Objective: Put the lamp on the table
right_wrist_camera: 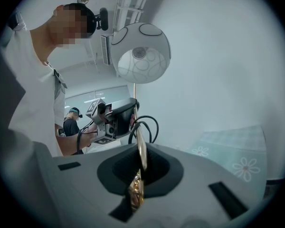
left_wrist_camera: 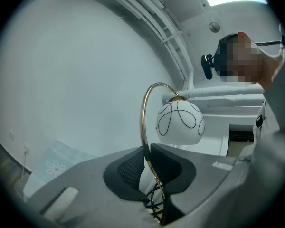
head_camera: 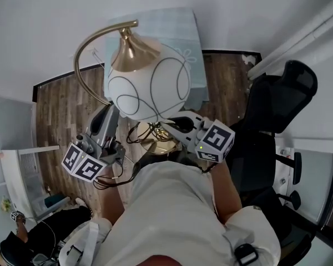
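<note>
The lamp has a white globe shade (head_camera: 150, 85) with dark looping lines, an arched gold stem (head_camera: 80, 54) and a gold base (head_camera: 155, 143). It hangs in the air in front of the person, between both grippers. My left gripper (head_camera: 108, 114) is shut on the lower stem (left_wrist_camera: 145, 108), under the shade (left_wrist_camera: 180, 122); the gripper (left_wrist_camera: 147, 151) has the stem between its pads. My right gripper (head_camera: 175, 125) is shut on the thin edge of the base (right_wrist_camera: 135, 194); the gripper (right_wrist_camera: 141, 160) points at the left one. The lamp's black cord (right_wrist_camera: 147, 125) loops by the base. The table (head_camera: 172, 24), under a pale blue flowered cloth, lies ahead.
A black office chair (head_camera: 277, 110) stands close on the right. Dark wood floor (head_camera: 61, 104) runs left of the table, with a white unit (head_camera: 22, 170) and another person (head_camera: 11, 243) at lower left. White walls close off the far side.
</note>
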The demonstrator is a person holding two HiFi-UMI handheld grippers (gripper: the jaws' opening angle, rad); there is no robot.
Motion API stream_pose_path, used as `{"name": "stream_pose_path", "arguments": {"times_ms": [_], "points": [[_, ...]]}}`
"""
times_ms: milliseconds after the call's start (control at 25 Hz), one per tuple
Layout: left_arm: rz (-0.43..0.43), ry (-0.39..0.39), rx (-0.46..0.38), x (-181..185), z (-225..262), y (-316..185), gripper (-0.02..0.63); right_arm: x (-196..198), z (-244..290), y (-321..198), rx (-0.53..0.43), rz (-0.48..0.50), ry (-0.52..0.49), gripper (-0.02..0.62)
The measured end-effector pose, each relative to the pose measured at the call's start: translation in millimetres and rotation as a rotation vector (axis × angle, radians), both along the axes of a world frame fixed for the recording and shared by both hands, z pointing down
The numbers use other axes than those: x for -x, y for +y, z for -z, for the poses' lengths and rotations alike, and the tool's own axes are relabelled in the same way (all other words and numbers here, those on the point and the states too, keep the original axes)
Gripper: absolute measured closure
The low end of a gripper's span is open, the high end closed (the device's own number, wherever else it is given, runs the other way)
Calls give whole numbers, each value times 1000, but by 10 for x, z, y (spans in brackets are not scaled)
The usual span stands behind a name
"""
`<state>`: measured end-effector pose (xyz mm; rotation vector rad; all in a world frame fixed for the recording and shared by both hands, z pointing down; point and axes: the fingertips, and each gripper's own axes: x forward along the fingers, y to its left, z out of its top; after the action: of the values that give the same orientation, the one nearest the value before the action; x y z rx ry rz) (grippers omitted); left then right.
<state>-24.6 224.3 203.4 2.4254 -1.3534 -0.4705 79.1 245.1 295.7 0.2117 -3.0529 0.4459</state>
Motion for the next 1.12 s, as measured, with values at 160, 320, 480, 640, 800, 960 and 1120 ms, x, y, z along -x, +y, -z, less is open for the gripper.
{"name": "stream_pose_path", "arguments": {"times_ms": [160,320,480,640,800,960,1120], "points": [[3,-6,4,105,-42,-176,563,102,-41,-190,7,-2,4,594],[1,-4,17,243,-103,-406,563,229,-98,-416,14,-9,15,594],[-7,0,24,384,-127,-673,563,372,-113,-672,14,-14,18,594],[-24,-10,29,572,-149,-978,563,565,-134,-953,22,-33,20,594],[-45,-17,29,677,-160,-1276,563,673,-141,-1233,25,-55,22,594],[-68,-16,28,839,-171,-1532,563,835,-147,-1473,13,-76,28,594],[-87,-11,31,1022,-213,-1751,563,1017,-194,-1675,-3,-94,31,594]]}}
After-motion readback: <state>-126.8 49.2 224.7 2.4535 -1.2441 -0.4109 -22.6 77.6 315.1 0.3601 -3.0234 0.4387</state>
